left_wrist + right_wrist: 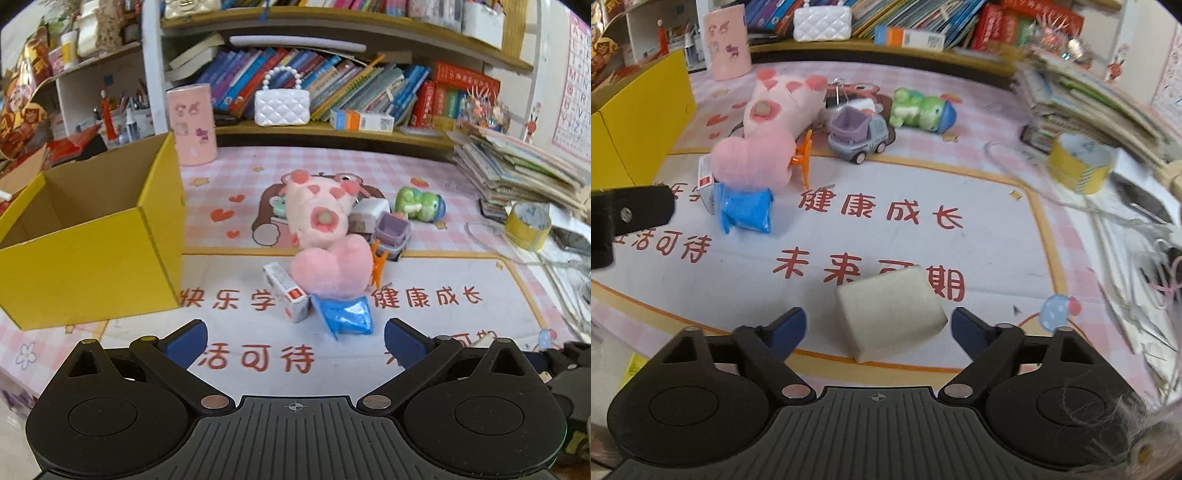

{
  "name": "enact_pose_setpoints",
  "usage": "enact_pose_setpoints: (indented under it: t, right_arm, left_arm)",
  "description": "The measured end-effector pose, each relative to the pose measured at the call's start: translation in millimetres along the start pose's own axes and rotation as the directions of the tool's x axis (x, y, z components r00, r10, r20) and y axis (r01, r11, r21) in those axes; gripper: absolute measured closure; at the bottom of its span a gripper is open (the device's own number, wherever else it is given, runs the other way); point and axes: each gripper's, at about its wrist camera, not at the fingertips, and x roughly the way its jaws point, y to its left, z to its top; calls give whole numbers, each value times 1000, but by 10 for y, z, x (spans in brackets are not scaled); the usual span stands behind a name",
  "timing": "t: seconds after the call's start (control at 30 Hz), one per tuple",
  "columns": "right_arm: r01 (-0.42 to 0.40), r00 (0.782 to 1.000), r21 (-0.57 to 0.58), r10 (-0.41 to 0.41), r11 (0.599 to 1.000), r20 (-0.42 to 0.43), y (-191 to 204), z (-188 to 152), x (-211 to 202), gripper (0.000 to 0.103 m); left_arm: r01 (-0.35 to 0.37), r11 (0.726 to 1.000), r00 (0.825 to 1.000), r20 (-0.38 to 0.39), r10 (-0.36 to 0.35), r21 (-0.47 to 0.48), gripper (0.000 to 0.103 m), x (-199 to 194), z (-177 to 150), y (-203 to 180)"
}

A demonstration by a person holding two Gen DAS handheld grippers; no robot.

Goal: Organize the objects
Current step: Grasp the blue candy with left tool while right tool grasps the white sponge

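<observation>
An open yellow cardboard box (92, 254) stands at the left of the desk mat; its corner also shows in the right wrist view (639, 122). A pile lies mid-mat: a pink plush toy (325, 236), a blue packet (347, 314), a small white carton (286, 291), an orange clip (378, 264), a purple toy truck (857, 134) and a green frog toy (919, 109). My left gripper (295, 343) is open and empty, just short of the blue packet. My right gripper (879, 328) is open, with a beige sponge block (890, 314) lying between its fingers, untouched.
A pink cylinder (192, 123) and a white quilted purse (282, 105) stand at the back by the bookshelf. A stack of books (517, 170) and a yellow tape roll (1078, 168) sit at the right, with cables beside them. The left gripper's tip (631, 214) shows at the left in the right wrist view.
</observation>
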Motion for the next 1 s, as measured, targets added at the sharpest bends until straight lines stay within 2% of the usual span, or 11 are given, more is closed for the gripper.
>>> enact_pose_setpoints:
  t: [0.07,0.17,0.23,0.33,0.47,0.53,0.67,0.8,1.0]
  right_arm:
    - [-32,999,2,32,999,12,-79,22,15,50]
    - [-79,996,-17,79,997,39,-175,58,-24,57]
    - [-66,995,-50,70,997,67,-215,92,-86,58]
    - [-73,992,-79,81,994,95,-296,154,-159,58]
    - [-73,989,-90,84,993,125,-394,213,-224,57]
    - [-75,987,-85,86,994,136,-435,236,-236,58]
    - [-107,986,-39,111,993,126,-521,312,-242,58]
    - [-130,981,-16,131,991,142,-520,361,-263,58]
    - [-133,982,-31,135,991,133,-409,383,-232,57]
  left_arm:
    - [0,1000,1000,-7,0,3,3,72,25,-63]
    - [17,1000,1000,-21,-17,7,15,201,68,-146]
    - [23,1000,999,-29,-23,5,25,322,101,-215]
    - [13,1000,998,-57,-12,10,34,499,138,-313]
    - [-29,999,995,-90,31,22,44,686,135,-433]
    - [-55,998,993,-105,56,13,55,762,105,-470]
    - [-62,998,990,-124,61,-3,61,799,75,-491]
    - [-29,999,993,-120,25,-30,64,701,84,-458]
    - [24,998,999,-43,-27,-58,64,365,112,-323]
